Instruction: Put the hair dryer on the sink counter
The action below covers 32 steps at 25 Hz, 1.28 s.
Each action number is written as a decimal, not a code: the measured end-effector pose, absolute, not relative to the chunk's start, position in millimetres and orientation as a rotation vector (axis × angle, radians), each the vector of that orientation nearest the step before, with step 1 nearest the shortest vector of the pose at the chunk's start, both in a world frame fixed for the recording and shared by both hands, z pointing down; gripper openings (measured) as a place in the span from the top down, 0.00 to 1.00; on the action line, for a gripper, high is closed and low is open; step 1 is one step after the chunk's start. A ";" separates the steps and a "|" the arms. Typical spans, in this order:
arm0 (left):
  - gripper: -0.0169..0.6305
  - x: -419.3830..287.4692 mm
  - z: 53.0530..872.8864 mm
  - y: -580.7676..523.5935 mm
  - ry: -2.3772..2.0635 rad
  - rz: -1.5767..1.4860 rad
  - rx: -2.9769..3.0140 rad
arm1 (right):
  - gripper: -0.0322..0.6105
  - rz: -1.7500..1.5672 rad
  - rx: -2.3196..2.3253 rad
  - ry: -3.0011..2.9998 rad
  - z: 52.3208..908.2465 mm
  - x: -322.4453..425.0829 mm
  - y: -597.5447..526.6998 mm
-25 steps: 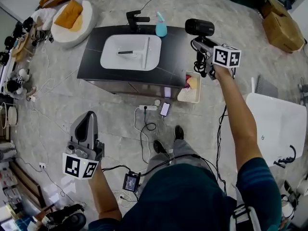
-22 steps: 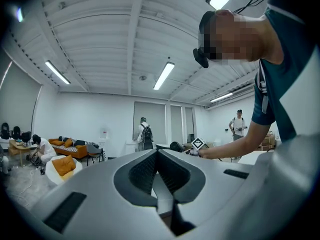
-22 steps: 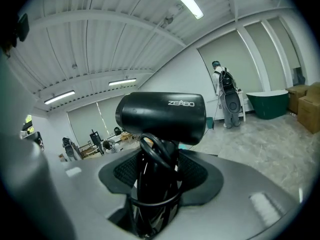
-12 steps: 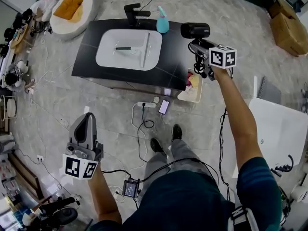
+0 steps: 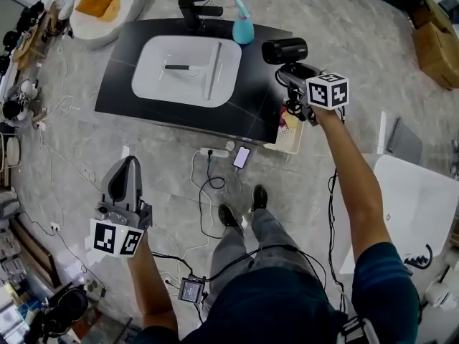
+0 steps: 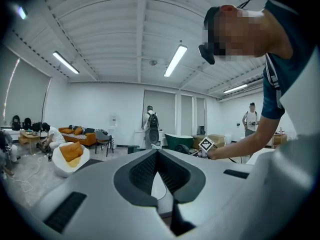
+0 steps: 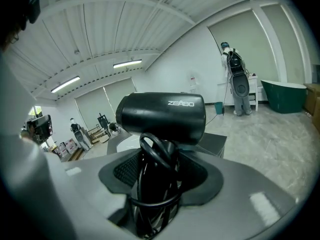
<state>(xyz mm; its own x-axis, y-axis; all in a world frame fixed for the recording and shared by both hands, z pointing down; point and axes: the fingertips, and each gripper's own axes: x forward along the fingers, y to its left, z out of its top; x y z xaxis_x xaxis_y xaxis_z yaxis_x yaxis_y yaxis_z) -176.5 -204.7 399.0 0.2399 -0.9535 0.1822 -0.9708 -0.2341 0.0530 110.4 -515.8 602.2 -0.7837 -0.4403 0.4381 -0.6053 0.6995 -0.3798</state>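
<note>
A black hair dryer (image 5: 285,51), with its cord coiled round the handle, hangs over the right end of the black sink counter (image 5: 254,99). My right gripper (image 5: 295,79) is shut on the handle; in the right gripper view the barrel (image 7: 162,118) stands above the jaws and the cord fills the gap between them (image 7: 156,176). My left gripper (image 5: 130,163) hangs low over the floor in front of the counter's left corner, its jaws meeting at the tips (image 6: 157,152) with nothing in them.
The counter holds a white basin (image 5: 186,70), a black faucet (image 5: 195,9) and a blue soap bottle (image 5: 242,29). A white basket (image 5: 290,131) stands against its right front corner. A power strip, a phone (image 5: 242,157) and cables lie on the floor. A white table (image 5: 416,192) stands at right.
Both grippers have come down. The hair dryer has moved left with the right gripper, from beside the counter's right edge to over its right end.
</note>
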 end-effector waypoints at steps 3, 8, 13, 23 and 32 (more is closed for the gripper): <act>0.97 -171.8 415.1 -222.7 -1.832 0.168 2.337 | 0.59 0.752 0.797 -2.584 621.3 107.2 -523.0; 0.97 -163.1 437.2 -245.9 -1.813 0.175 2.328 | 0.60 0.754 0.761 -2.563 644.8 103.8 -531.0; 0.97 -158.4 458.3 -268.0 -1.802 0.178 2.321 | 0.60 0.743 0.725 -2.534 664.6 98.0 -539.6; 0.97 -158.1 497.2 -304.4 -1.808 0.140 2.277 | 0.59 0.692 0.679 -2.461 697.6 84.0 -554.9; 0.97 -157.1 531.1 -317.1 -1.797 0.113 2.235 | 0.59 0.686 0.687 -2.401 721.3 76.7 -563.9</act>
